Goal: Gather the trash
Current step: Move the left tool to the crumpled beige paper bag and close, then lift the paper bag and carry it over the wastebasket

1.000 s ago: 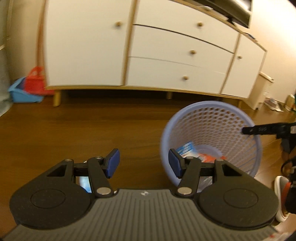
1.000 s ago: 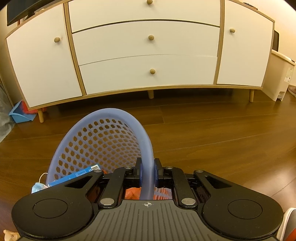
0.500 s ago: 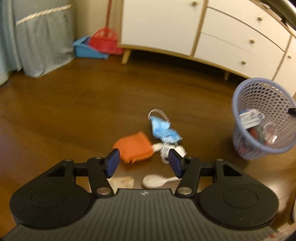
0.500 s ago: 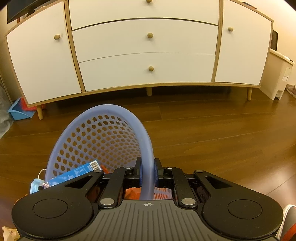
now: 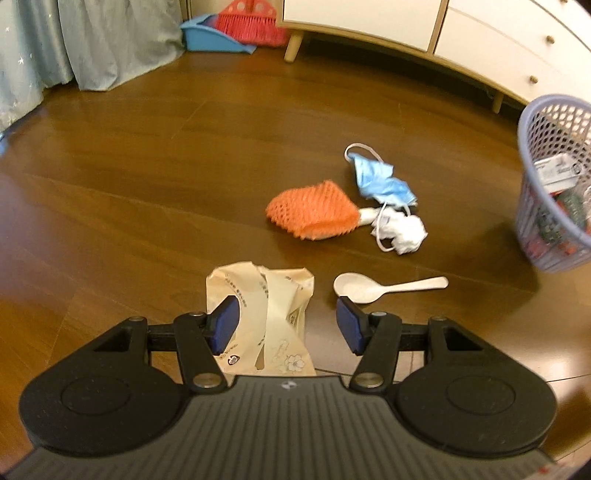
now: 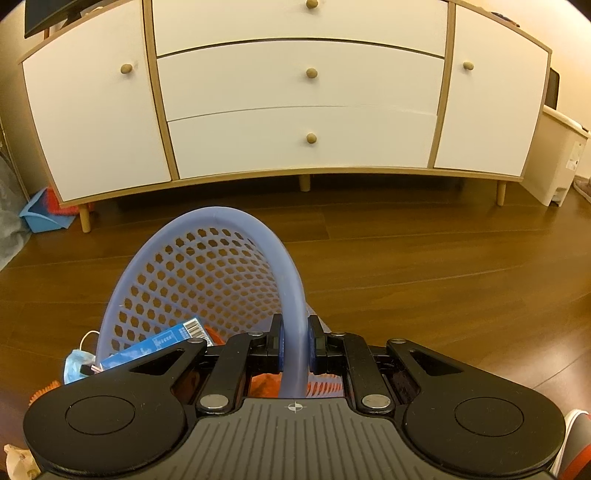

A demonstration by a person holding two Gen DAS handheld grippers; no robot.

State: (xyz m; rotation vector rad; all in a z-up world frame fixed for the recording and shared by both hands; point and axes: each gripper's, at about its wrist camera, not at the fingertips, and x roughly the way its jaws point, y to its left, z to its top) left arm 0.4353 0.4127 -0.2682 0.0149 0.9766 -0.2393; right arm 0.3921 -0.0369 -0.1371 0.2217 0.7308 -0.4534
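Note:
My left gripper hangs open over a crumpled beige paper bag on the wood floor, the bag lying between its blue pads and toward the left one. A white plastic spoon lies just right of the bag. Farther off sit an orange foam net, a white tissue wad and a blue face mask. My right gripper is shut on the rim of the lavender mesh basket, which holds a blue box and other wrappers. The same basket stands at the right in the left wrist view.
A white sideboard on wooden legs runs along the far wall. A blue dustpan with a red brush sits near a grey curtain at the back left. A white bin stands right of the sideboard.
My left gripper swung left from the basket and dropped toward the floor trash, ending over the paper bag. The right gripper stayed shut on the basket rim, barely moving.

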